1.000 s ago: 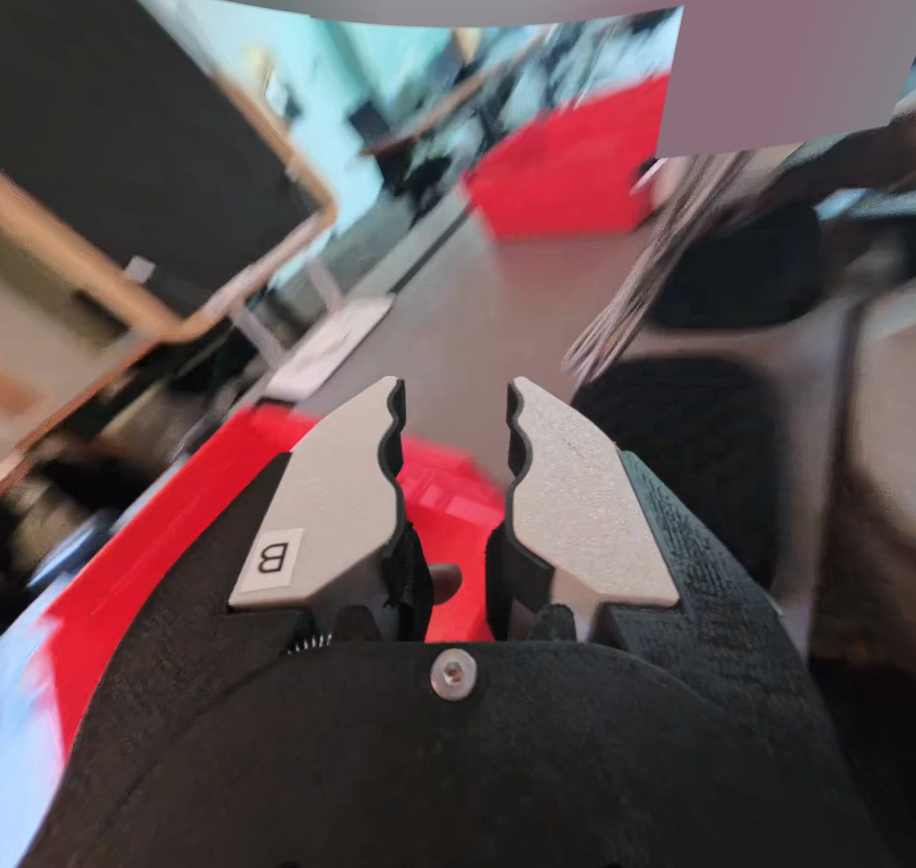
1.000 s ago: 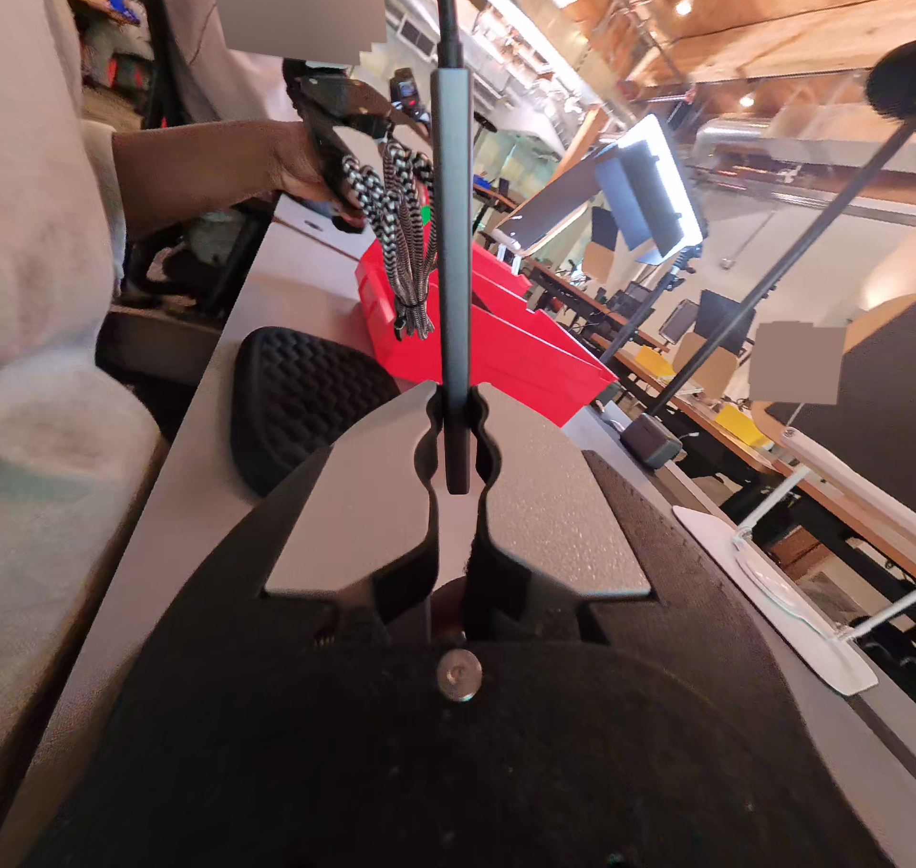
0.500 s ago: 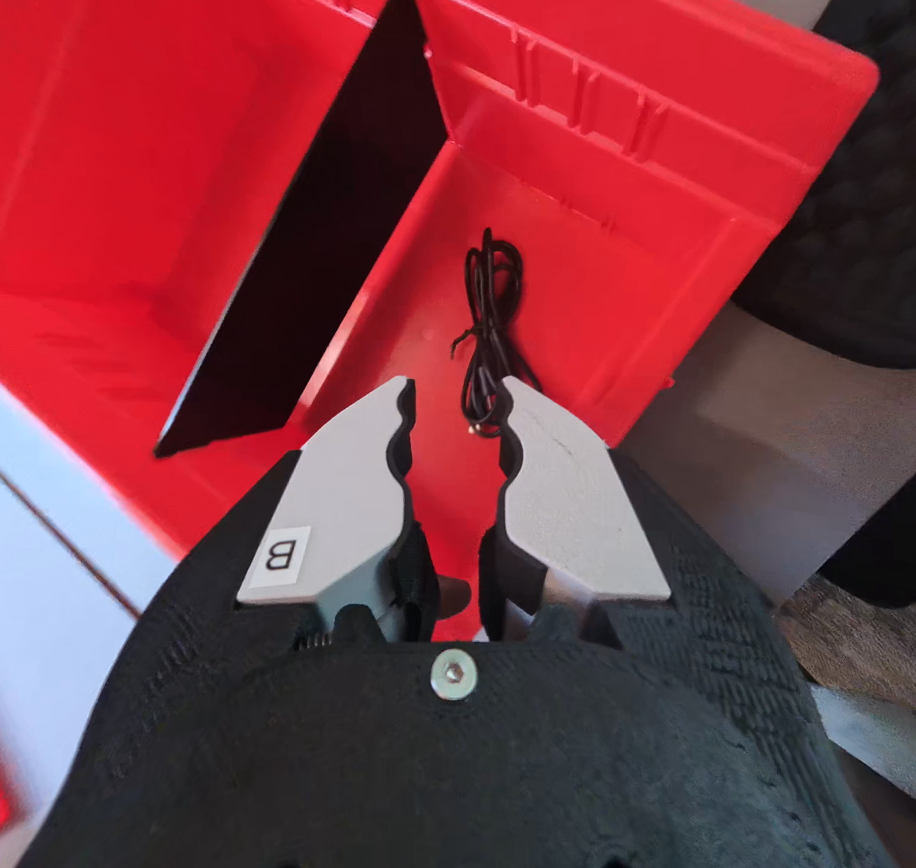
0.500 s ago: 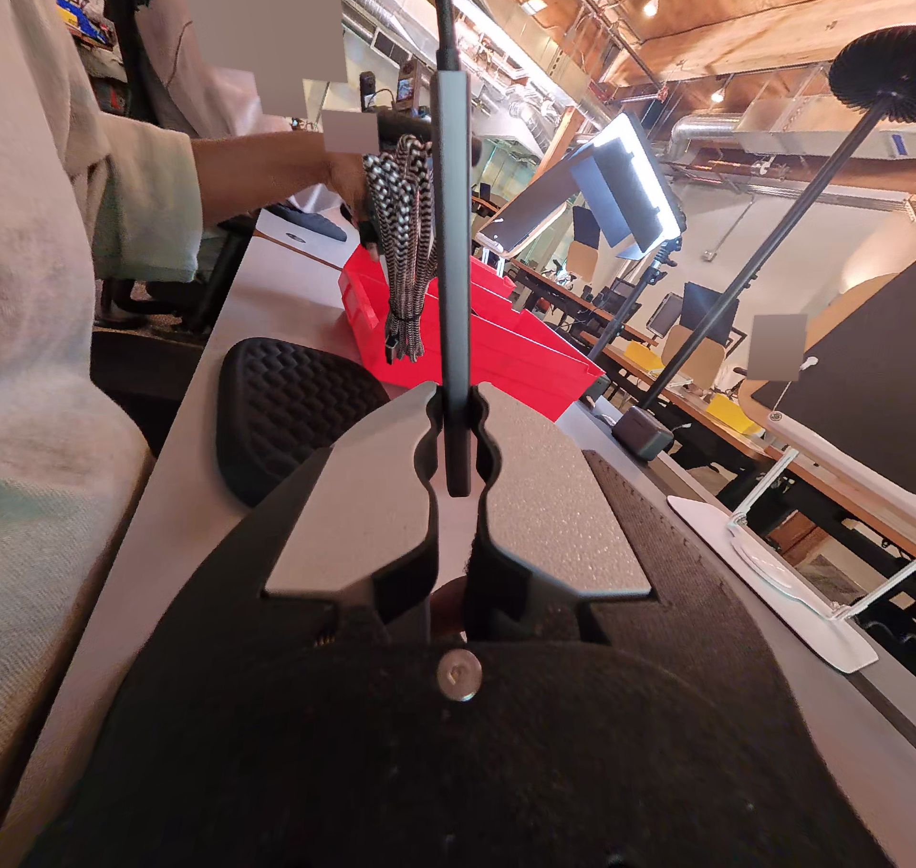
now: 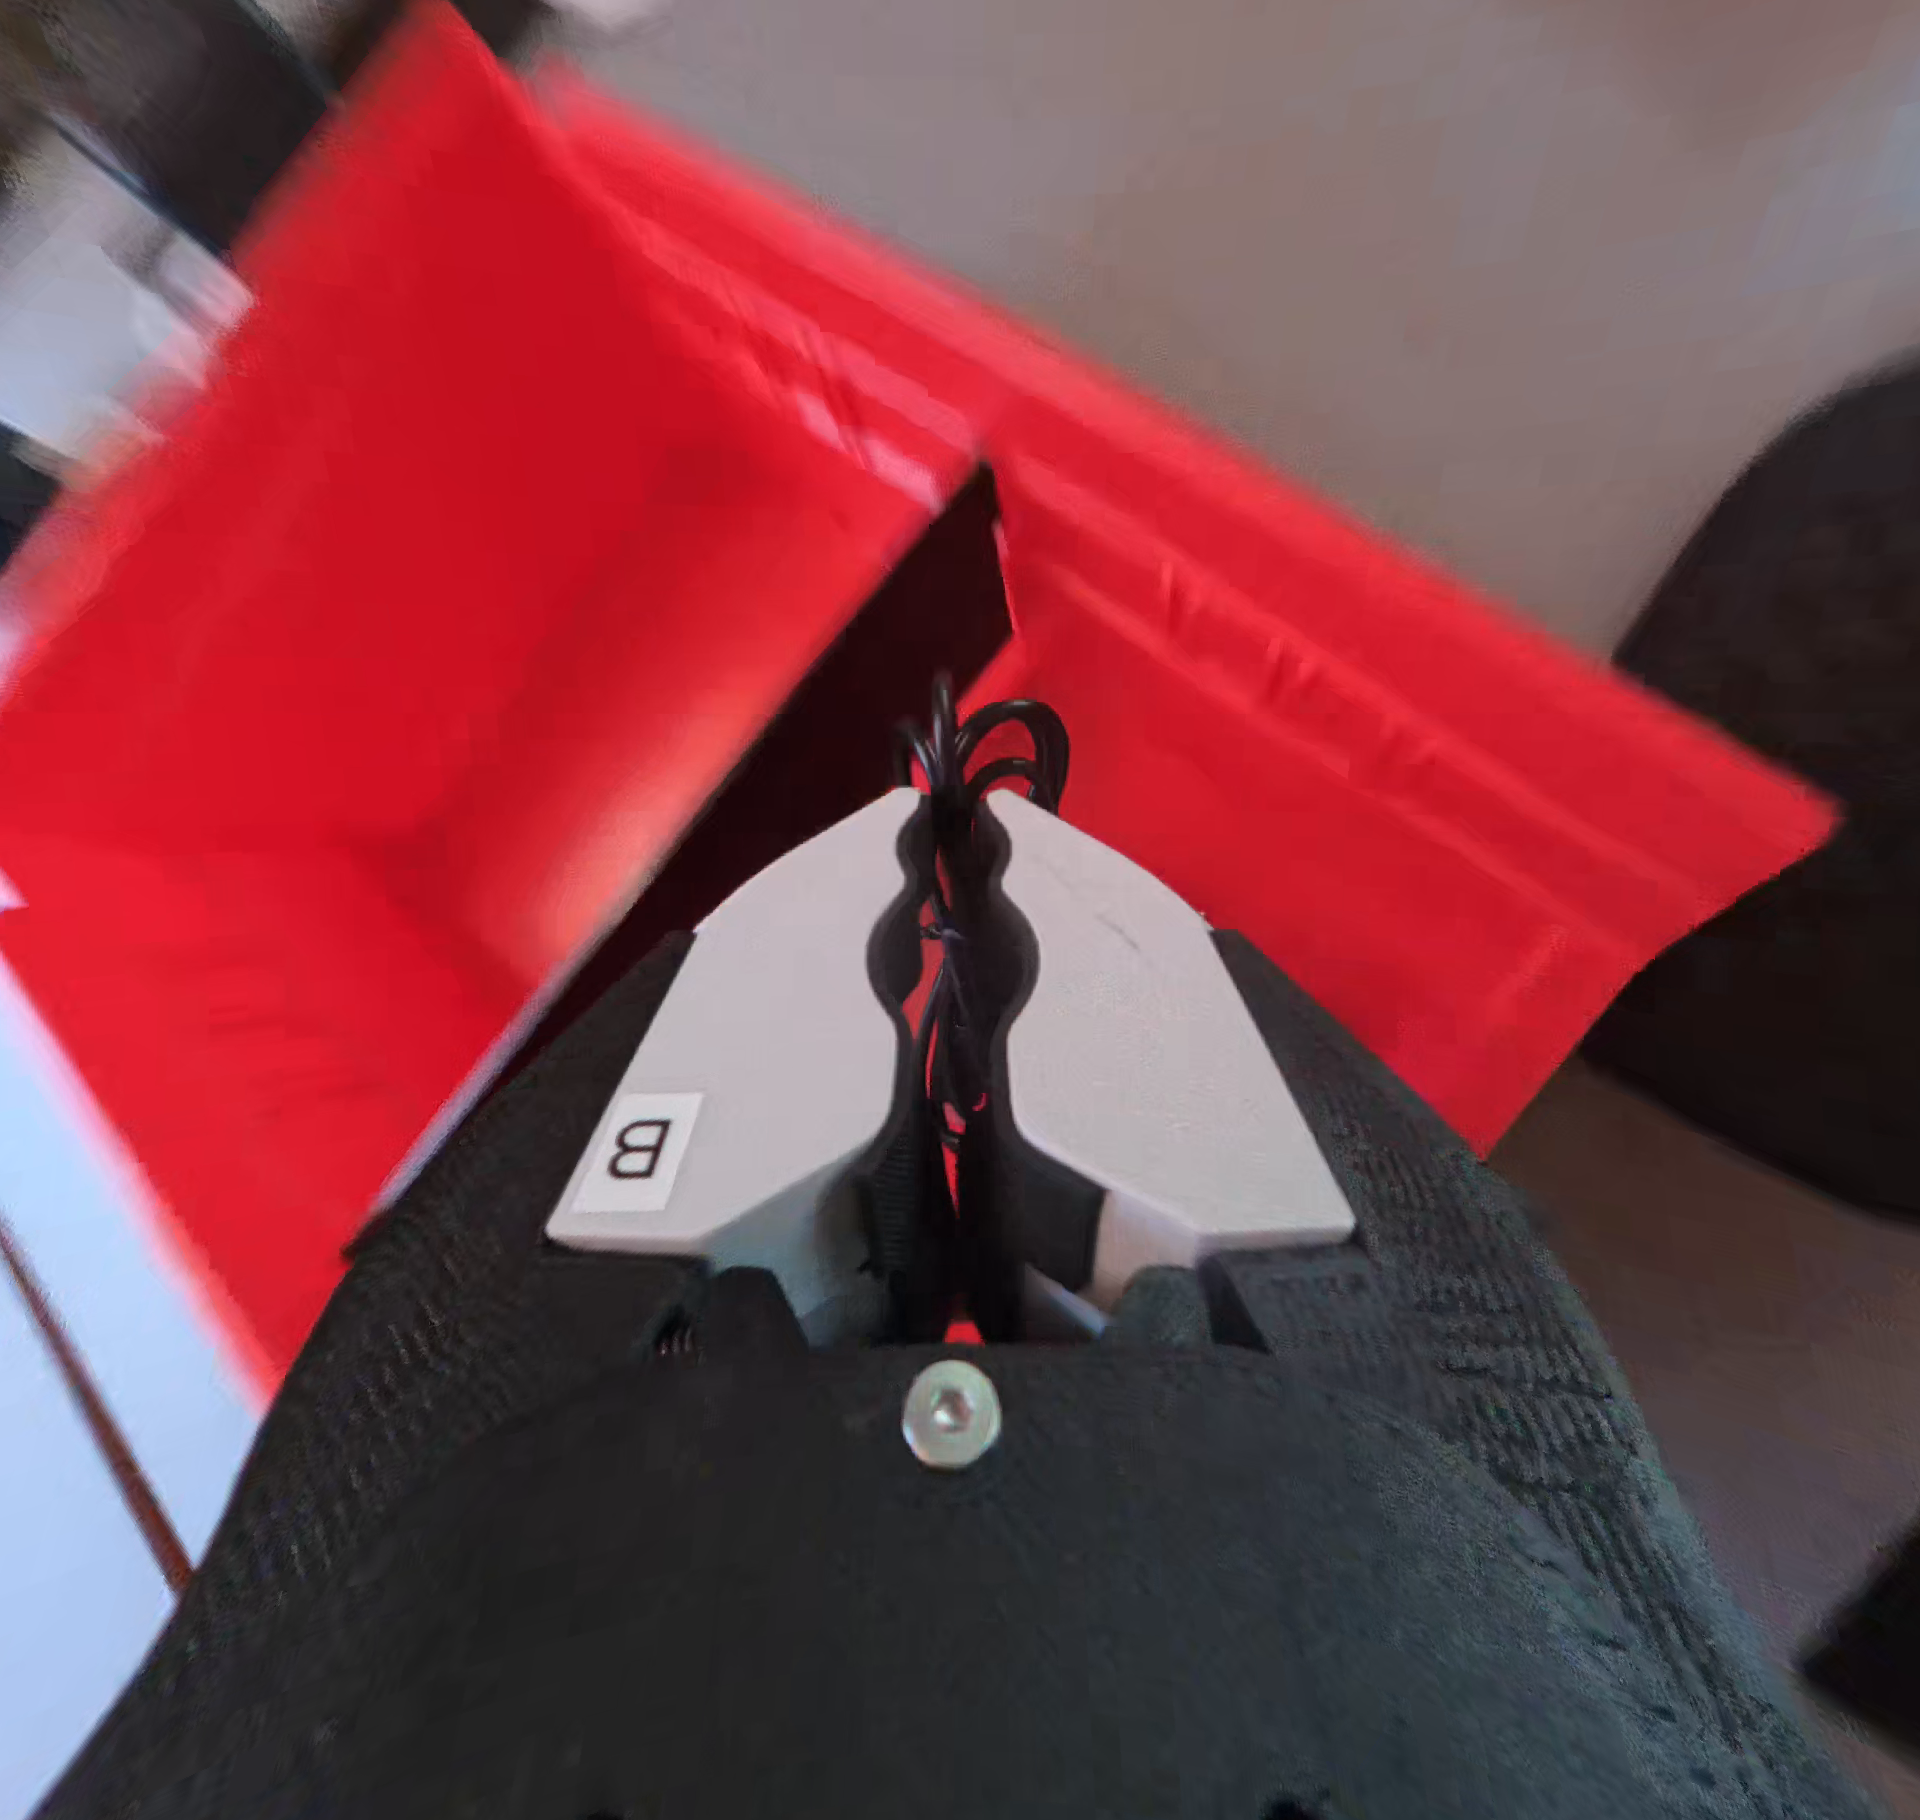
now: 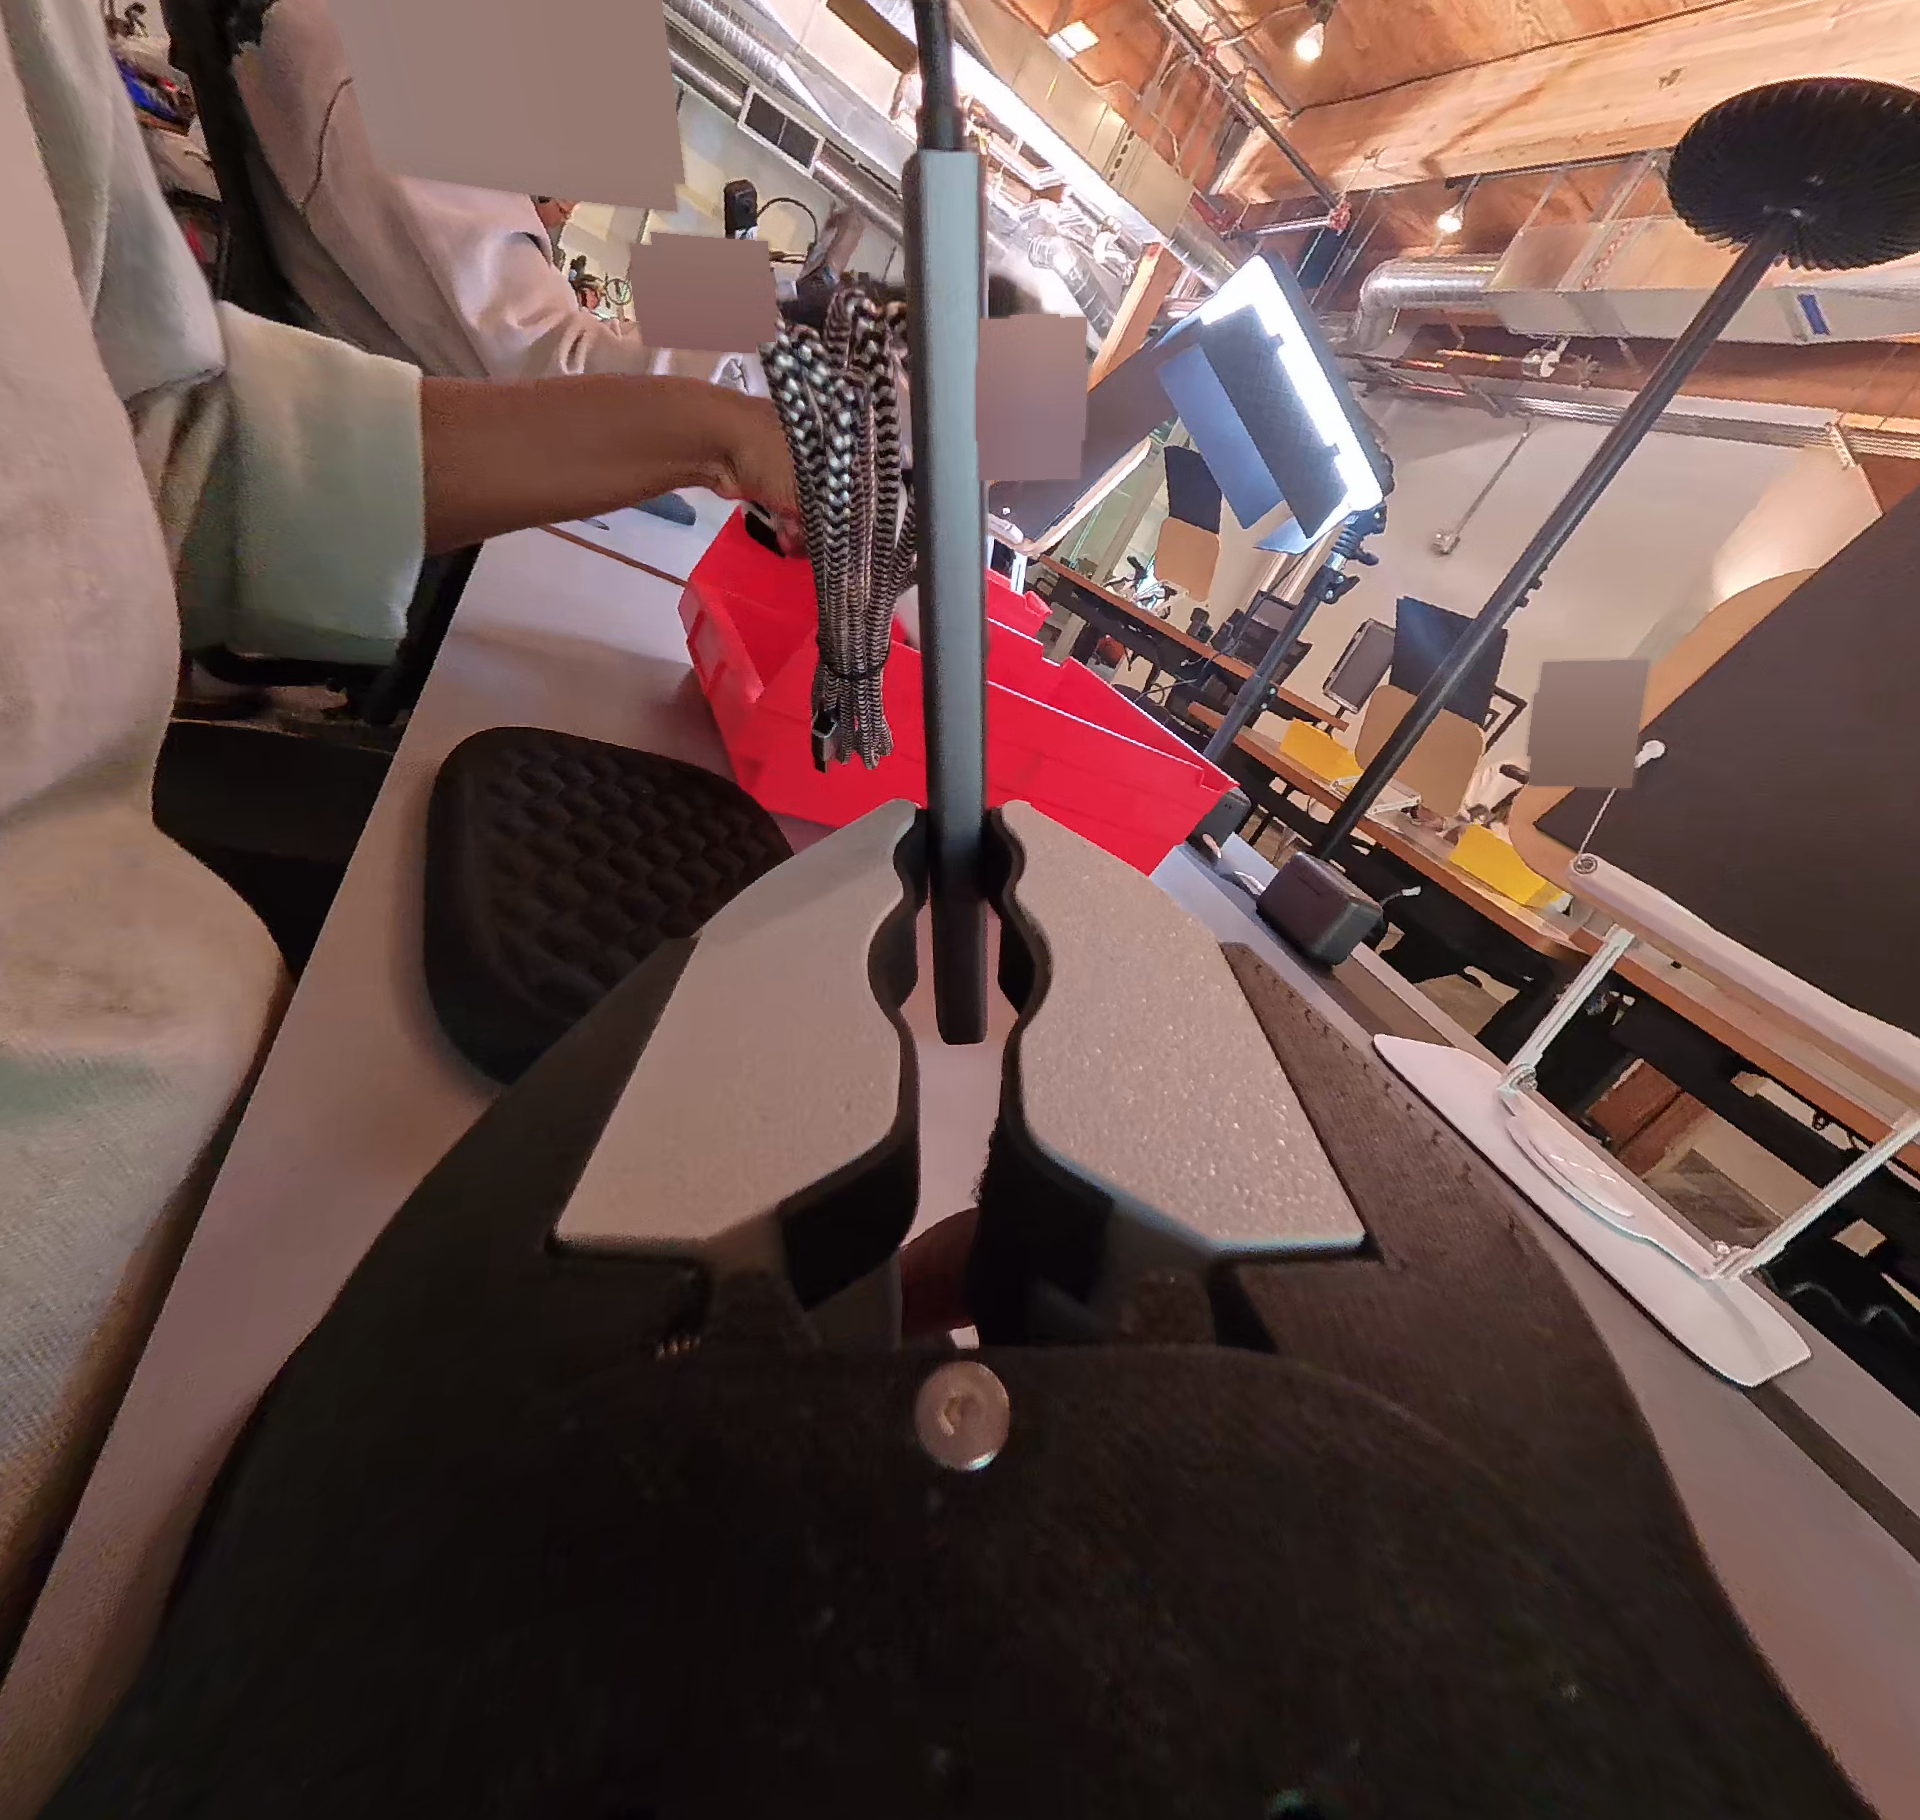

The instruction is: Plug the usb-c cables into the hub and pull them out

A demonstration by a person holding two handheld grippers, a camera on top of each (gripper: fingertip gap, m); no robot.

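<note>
In the left wrist view my left gripper (image 5: pixel 954 804) is shut on a thin black cable bundle (image 5: pixel 997 742), whose loops stick out past the fingertips. It is over a red bin (image 5: pixel 416 575) with a black divider (image 5: pixel 831 690); the view is blurred. In the right wrist view my right gripper (image 6: pixel 958 820) is shut on the lower end of a slim dark grey hub (image 6: pixel 943 523), held upright. A black-and-white braided cable bundle (image 6: pixel 847 544) hangs just left of the hub. Whether it is plugged in is hidden.
A person's arm (image 6: pixel 571 440) reaches to the red bin (image 6: pixel 1039 752) on the grey table. A black textured pad (image 6: pixel 592 866) lies in front of the bin. A small grey box (image 6: pixel 1320 908), a white lamp base (image 6: pixel 1621 1230) and a black stand pole (image 6: pixel 1507 586) stand on the right. Across from one pair of fingers to the other is roughly 30 cm.
My left gripper swung down over the red bin, then shut on the black cable bundle that lay in it. My right gripper kept the hub upright; the arm dropped toward the bin.
</note>
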